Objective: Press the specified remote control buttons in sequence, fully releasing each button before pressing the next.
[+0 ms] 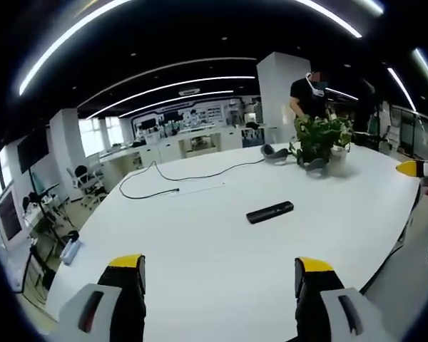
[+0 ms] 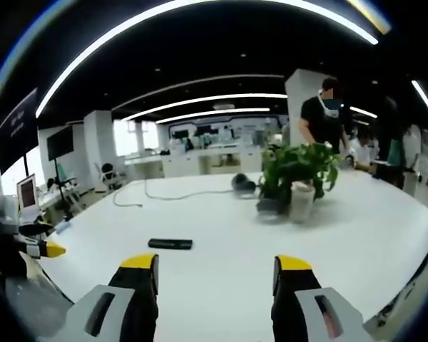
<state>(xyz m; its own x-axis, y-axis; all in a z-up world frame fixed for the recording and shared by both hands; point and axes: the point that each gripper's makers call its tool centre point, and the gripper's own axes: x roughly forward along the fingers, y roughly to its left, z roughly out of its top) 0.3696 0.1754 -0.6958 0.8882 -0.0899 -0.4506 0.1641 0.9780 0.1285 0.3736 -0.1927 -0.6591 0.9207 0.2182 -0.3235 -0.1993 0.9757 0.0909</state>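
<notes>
On the white table [image 1: 200, 242] lies a black remote [image 1: 269, 211], flat, well ahead of both claws and touching neither. Its long side runs across the left gripper view, the right end tipped a little farther away. The left gripper [image 1: 221, 274] and the right gripper [image 2: 215, 274] hold nothing, jaws wide apart, and a potted plant [image 1: 321, 142] stands farther back.
</notes>
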